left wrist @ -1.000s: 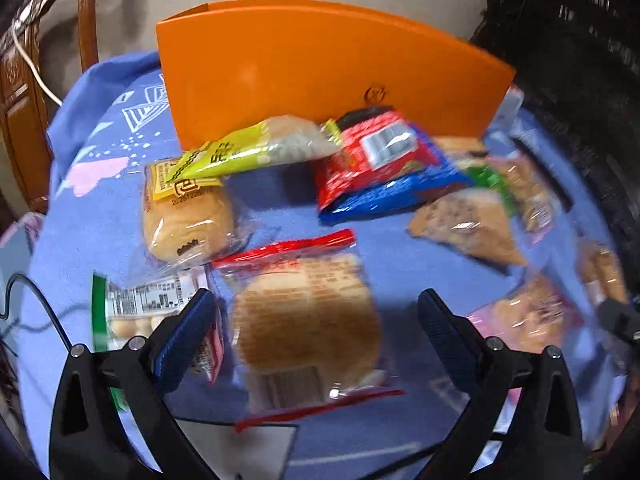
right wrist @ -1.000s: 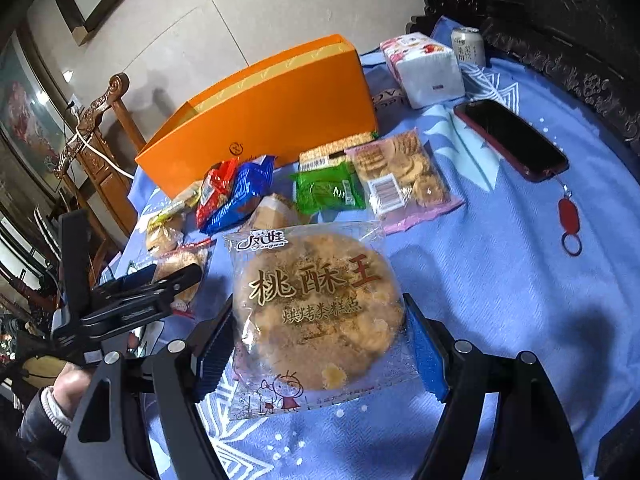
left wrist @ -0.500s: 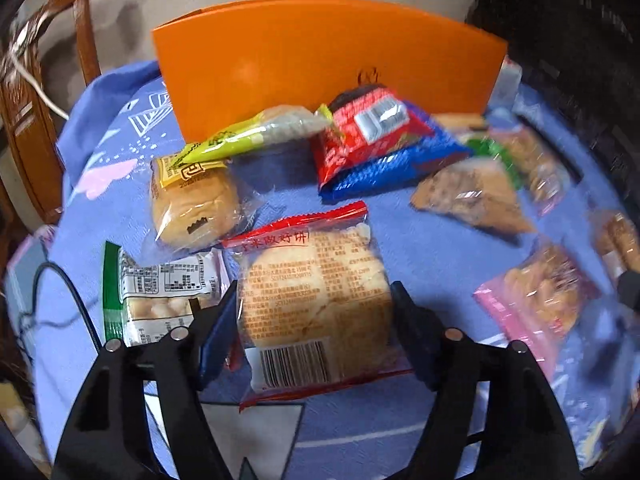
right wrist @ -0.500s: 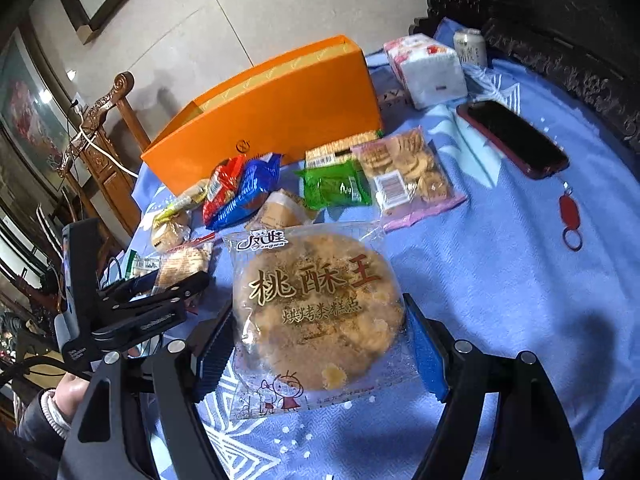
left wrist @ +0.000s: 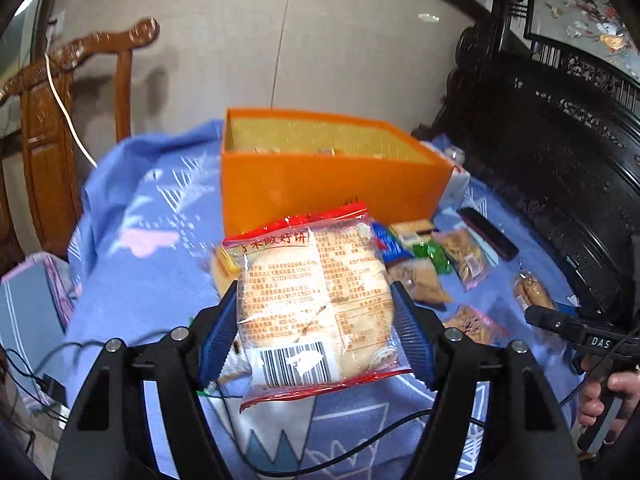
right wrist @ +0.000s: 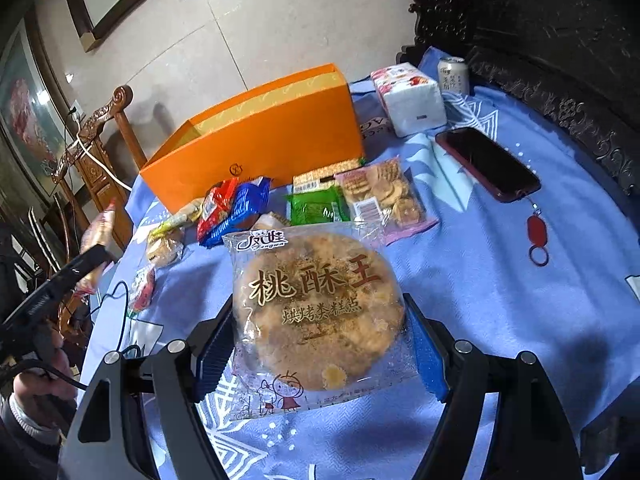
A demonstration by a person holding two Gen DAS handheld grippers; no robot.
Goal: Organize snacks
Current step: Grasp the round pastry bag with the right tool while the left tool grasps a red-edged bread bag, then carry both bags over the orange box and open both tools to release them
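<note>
the big orange cardboard box stands open at the far side of the round table with the blue patterned cloth, and now its yellow inside is visible from the left wrist view, while one second ago only its front wall was seen. this means the left gripper has come up and tilted toward the box. its blue pads have closed from wide apart onto the clear red-edged packet with a pale round flatbread, which was lying on the cloth before and is now lifted clear of it, pinched at both sides. the packet seems ready to go into the box, which is probably the next step.

the right gripper has hardly moved. its pads press the two sides of the clear packet with a large brown walnut cake, held a little above the cloth. the other snack packets lie in front of the box, not yet sorted.
</note>
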